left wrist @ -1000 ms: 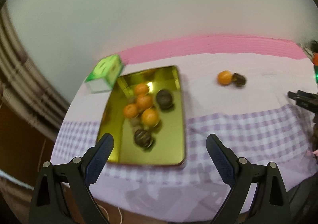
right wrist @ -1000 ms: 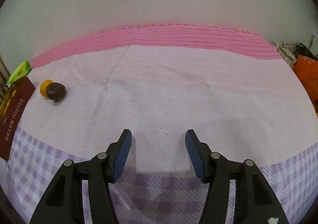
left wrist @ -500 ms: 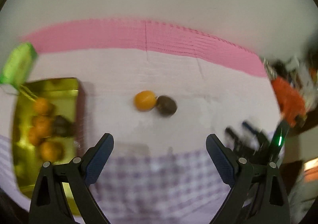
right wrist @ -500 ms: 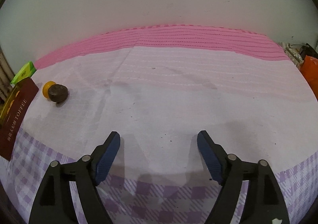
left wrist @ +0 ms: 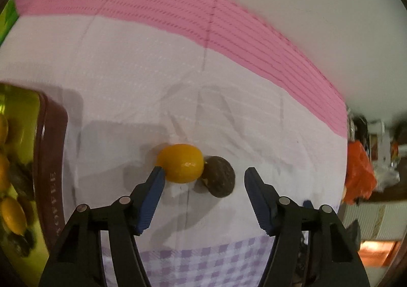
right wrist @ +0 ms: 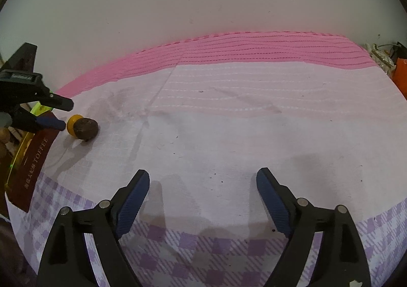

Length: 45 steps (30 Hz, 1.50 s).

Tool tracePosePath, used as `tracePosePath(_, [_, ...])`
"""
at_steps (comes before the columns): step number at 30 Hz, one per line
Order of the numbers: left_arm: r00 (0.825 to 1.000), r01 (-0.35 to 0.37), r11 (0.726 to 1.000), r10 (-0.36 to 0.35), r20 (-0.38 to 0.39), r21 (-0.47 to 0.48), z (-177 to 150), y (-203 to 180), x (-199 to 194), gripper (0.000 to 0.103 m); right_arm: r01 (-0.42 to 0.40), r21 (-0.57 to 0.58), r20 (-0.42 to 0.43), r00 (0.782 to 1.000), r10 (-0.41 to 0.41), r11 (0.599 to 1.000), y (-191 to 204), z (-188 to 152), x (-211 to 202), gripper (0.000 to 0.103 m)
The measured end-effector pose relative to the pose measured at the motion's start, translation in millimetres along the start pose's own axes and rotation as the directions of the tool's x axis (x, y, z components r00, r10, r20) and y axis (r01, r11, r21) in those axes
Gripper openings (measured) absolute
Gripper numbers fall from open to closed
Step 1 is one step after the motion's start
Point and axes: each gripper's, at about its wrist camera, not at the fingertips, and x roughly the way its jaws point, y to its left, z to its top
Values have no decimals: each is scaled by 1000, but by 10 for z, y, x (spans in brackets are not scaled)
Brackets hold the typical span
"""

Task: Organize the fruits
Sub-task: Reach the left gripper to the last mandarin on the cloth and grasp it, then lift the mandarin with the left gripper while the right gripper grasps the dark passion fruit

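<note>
- The bench (right wrist: pixel 229 134), under a pink, white and purple-check cloth, shows most fully in the right wrist view: a wide bare stretch runs from centre to 3 o'clock, ending at the pink band against the wall at 12.
- The toffee tin (left wrist: pixel 51 159) sits at 9 o'clock in the left wrist view, which alone shows its gold inside with small orange and dark fruits; the right view shows only its maroon wall.
- The right hand-held gripper (right wrist: pixel 202 185) hangs over bare cloth, jaws apart and opening, nothing between them.
- The left hand-held gripper (left wrist: pixel 202 180) is closing, jaws apart; its left pad touches the orange fruit (left wrist: pixel 180 162).
- The dark fruit (left wrist: pixel 220 176) touches the orange one at 3 o'clock, between the jaws, near the tin.
</note>
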Motion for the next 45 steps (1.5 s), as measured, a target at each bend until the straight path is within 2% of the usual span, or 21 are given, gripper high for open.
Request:
tracePosePath(4, [998,-56,996,56,-3,-66,-11,22,117,65,-3,-1,0,1000,3,1000,-17,-19,-11,86])
tracePosePath(8, [997,-73,991,74,5,-116,44,100,177,65,-12,2,1,1000,12,1000,-10,-21,-21,88])
tracePosePath(13, [996,-78,990,82,29,-118,122,79,189,65,-16,-3,-2,1000,16,1000,13,-12,-30,90])
tracePosePath(15, [994,-95,990,99,42,-104,111,40,186,59,-16,-5,-3,1000,16,1000,28,-9,-29,91])
tracePosePath(16, [992,-109,989,114,46,-96,111,33,184,51,-16,-6,-4,1000,16,1000,33,-9,-27,91])
tracePosePath(18, [991,-120,989,124,51,-90,106,53,173,42,-18,-8,-5,1000,17,1000,36,-3,-20,92])
tracePosePath(21, [994,-90,991,96,52,-103,76,92,168,42,-17,-11,-7,1000,17,1000,34,-13,-22,93])
tracePosePath(26, [991,-84,991,94,100,-104,-87,141,103,41,-18,-11,-7,1000,18,1000,31,-16,-23,94])
tracePosePath(29, [987,-100,991,111,120,-93,-230,176,36,41,-20,-8,-6,1000,20,1000,34,-18,-22,94])
tracePosePath(32, [991,-66,995,74,112,-72,-379,201,-21,41,-18,-10,-7,1000,18,1000,43,-18,-21,94])
tracePosePath(39, [989,-123,992,120,85,36,-660,181,-33,41,-17,-11,-7,1000,17,1000,48,-26,-25,95])
tracePosePath(45, [982,-163,982,152,113,100,-811,102,-34,42,-16,-12,-8,1000,16,1000,57,-30,-17,96])
